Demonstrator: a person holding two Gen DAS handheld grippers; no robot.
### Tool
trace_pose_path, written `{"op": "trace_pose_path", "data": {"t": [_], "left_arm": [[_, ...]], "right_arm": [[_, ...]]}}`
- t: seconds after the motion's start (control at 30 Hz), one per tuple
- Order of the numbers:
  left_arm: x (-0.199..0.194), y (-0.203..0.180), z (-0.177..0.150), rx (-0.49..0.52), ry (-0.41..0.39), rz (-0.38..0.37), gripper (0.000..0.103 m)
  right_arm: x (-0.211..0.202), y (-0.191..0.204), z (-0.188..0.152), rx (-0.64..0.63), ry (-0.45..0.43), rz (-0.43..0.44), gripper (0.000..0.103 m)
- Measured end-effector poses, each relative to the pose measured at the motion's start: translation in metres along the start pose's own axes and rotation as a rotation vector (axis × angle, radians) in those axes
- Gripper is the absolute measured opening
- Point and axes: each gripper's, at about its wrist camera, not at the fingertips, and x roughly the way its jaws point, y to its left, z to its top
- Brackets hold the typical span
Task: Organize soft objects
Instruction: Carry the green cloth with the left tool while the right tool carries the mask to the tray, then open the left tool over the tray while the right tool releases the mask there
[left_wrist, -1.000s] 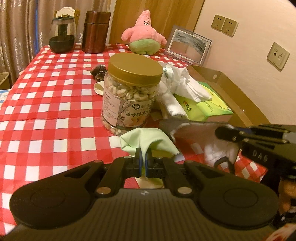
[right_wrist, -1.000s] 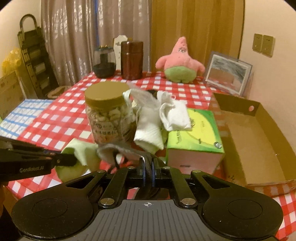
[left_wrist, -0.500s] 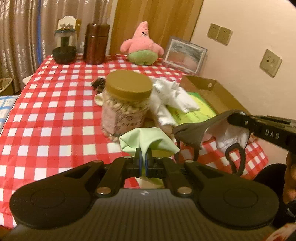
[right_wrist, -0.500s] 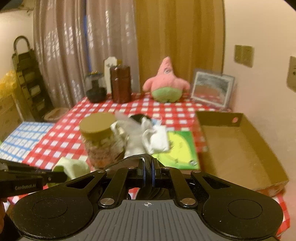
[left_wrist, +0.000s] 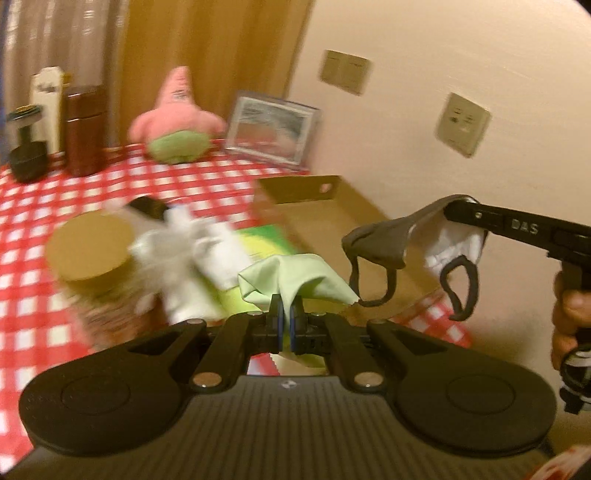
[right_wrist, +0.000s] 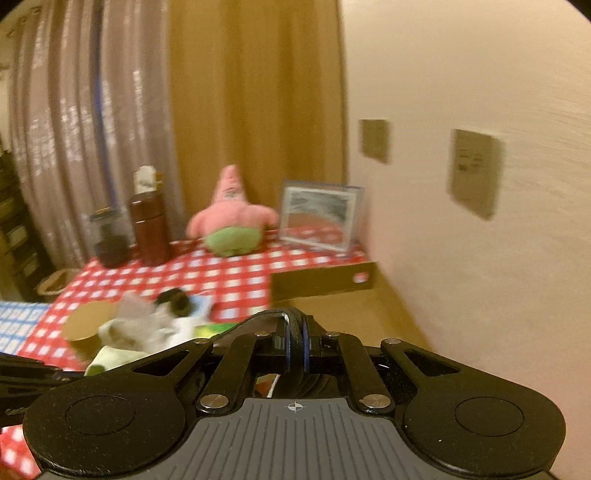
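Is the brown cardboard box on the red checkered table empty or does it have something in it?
Apparently empty: the brown cardboard box shows only bare floor, though its near end is hidden.

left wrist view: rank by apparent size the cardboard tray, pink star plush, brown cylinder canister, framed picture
1. Open brown cardboard tray, clearly largest.
2. Pink star-shaped plush toy and silver-framed picture: look about alike, so unranked.
3. Dark brown cylindrical canister, smallest.
The tray sits nearest the camera, which inflates it.

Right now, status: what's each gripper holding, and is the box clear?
Left gripper shut on green cloth. Right gripper shut on grey face mask, hanging over cardboard box. Visible box floor bare; nothing blocking.
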Motion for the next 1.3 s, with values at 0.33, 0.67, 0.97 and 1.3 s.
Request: {"op": "trace_pose_path", "data": {"t": [0.33,0.67,0.97,1.3], "left_arm": [[0.096,-0.068,0.031,0.075,0.063,-0.114,0.003],[0.170,-0.082,0.039,0.067,0.104,-0.125,0.038],[0.154,-0.063,0.033,0.051,0.094,-0.085,0.038],[0.130,-0.047,0.030,0.033,0.082,-0.067,0.038]], "right_arm": [[0.032,-0.083,-0.004,0.091,0.025,-0.075,0.006],[0.066,-0.117,-0.010,0.159,0.046,-0.121,0.006],[0.093,-0.114,-0.017,0.203,0.094,-0.064,0.007],[0.119,-0.114,-0.026,0.215,0.185,-0.037,0.013]]}}
